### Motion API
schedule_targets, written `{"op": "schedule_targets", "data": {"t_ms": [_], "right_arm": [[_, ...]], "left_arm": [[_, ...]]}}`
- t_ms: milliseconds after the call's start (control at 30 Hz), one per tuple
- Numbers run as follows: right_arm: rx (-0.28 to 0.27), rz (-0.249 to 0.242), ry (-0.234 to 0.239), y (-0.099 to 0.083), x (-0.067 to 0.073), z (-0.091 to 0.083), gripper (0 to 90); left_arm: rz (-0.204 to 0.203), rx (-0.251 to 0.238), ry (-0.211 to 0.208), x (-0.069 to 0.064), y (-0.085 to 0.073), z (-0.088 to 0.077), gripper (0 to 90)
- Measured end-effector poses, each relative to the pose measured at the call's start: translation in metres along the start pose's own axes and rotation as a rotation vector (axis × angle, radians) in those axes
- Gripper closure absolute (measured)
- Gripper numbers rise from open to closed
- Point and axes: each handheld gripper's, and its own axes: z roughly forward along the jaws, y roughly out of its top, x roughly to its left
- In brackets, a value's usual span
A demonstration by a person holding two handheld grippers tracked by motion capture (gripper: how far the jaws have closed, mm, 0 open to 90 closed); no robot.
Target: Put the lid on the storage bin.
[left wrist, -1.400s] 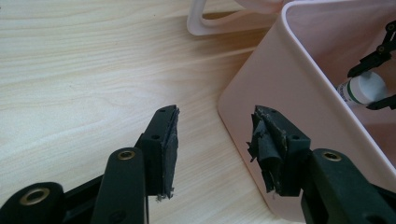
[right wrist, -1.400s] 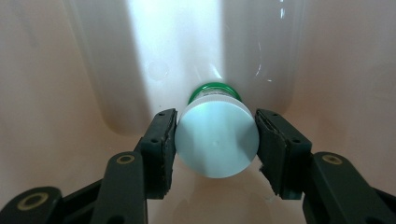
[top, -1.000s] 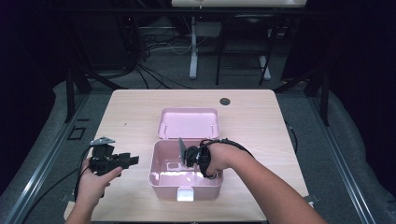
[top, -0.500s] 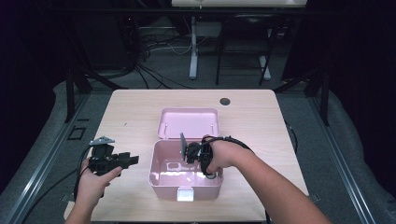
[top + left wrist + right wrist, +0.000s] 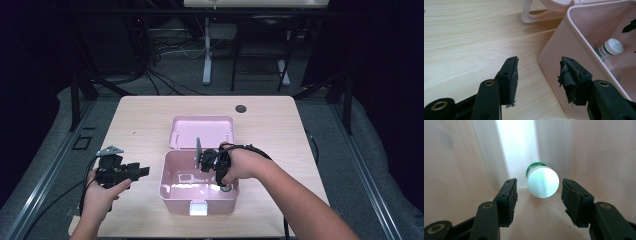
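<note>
The small white-capped bottle lies in the near right of the open pink box, against its wall. The right gripper hangs over it, jaws spread either side of the cap without touching. The left gripper waits left of the box, released, jaws just opened wider, empty. The bottle looks light, rigid and slick; grip the round body below the cap

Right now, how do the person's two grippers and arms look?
Both the left gripper and the right gripper are black, with two flat jaws carrying frayed dark pads and brass-coloured pivots. A grey three-cornered plate tops the left; black cables trail. Forearms are bare, without sleeves.
</note>
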Motion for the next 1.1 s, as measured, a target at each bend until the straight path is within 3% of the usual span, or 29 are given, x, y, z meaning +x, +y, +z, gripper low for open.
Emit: {"op": "schedule_targets", "data": {"t_ms": [700, 1100], "right_arm": [[-0.057, 0.044, -0.012, -0.012, -0.002, -0.014, 43.8], [-0.090, 0.073, -0.030, -0.021, -0.006, -0.022, 42.3]], "left_arm": [[0.028, -0.007, -0.032, -0.009, 0.003, -0.002, 48.0], [0.058, 0.004, -0.022, -0.016, 0.005, -0.003, 47.9]]}}
